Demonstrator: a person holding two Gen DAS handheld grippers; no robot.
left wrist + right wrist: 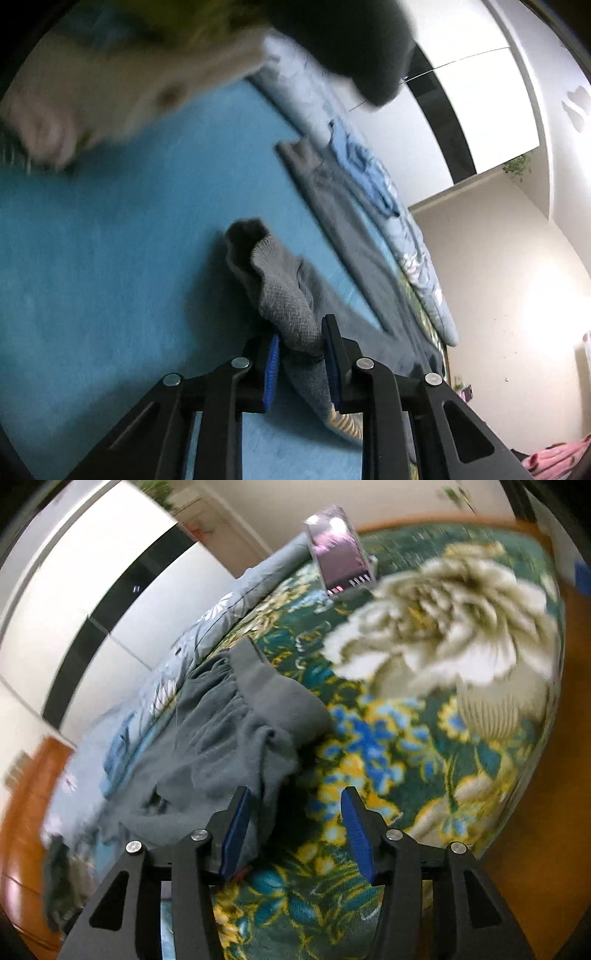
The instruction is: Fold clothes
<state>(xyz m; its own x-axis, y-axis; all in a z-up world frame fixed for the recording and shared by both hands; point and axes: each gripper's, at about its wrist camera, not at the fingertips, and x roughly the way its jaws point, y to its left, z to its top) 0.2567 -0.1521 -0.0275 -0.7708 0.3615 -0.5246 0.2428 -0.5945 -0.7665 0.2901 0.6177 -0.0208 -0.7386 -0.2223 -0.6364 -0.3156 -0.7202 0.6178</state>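
Grey knit trousers (347, 221) lie on a blue sheet (110, 258). My left gripper (300, 341) is shut on one ribbed leg cuff (280, 291), which stands up between the blue pads. In the right wrist view the trousers' waistband end (236, 720) lies bunched on a floral blanket (424, 738). My right gripper (293, 808) is open and empty, its left finger (236, 827) over the grey cloth's edge.
A blurred bare arm (122, 88) and dark sleeve (354, 48) cross above the sheet. A pale floral duvet (369, 177) runs along the bed's far side by a white wardrobe (480, 92). A clear box (340, 550) stands on the blanket. The wooden floor (535, 830) lies beyond.
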